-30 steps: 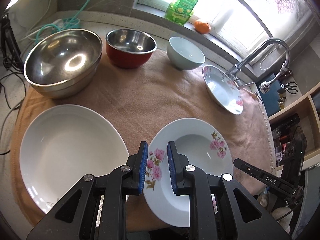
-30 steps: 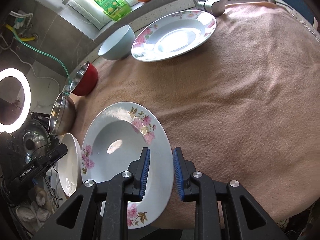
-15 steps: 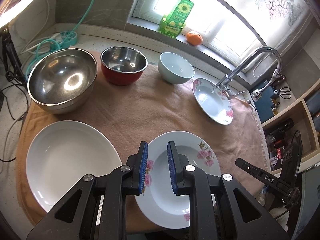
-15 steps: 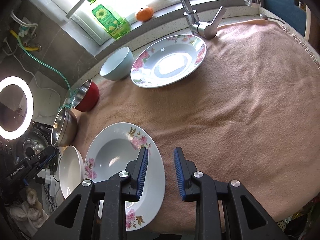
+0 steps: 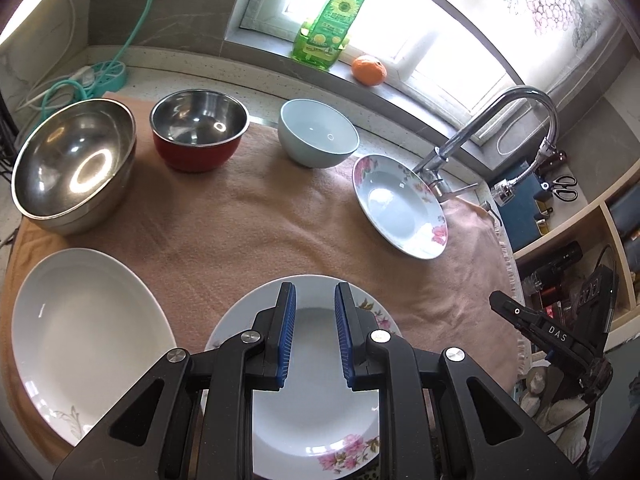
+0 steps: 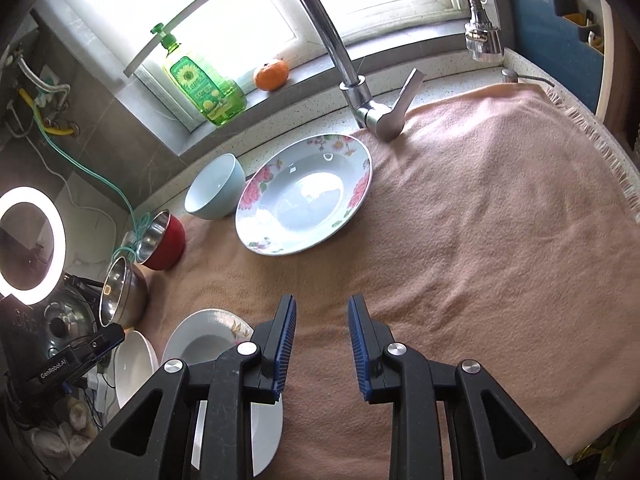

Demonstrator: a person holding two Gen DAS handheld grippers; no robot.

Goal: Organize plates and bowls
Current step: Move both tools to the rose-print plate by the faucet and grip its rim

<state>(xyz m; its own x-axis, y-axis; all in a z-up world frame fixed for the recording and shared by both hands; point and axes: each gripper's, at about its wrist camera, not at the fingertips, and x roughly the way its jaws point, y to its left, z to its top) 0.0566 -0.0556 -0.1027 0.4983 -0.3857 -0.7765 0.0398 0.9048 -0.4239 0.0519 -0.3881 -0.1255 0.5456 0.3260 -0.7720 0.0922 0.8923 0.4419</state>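
While over near plate (image 5: 320,432) | left gripper (image 5: 315,300) slightly apart, empty | right gripper (image 6: 322,304) likewise

Daylight floods through the window (image 5: 420,36), overexposing its panes to white in both views. A ring light (image 6: 28,244) glows at the left edge of the right wrist view, its circle mirrored in the large steel bowl (image 5: 72,164). Glare patches sit on the flowered plate (image 6: 304,196). Focus is sharp; fisheye distortion bends the edges, and the corners fall dark.
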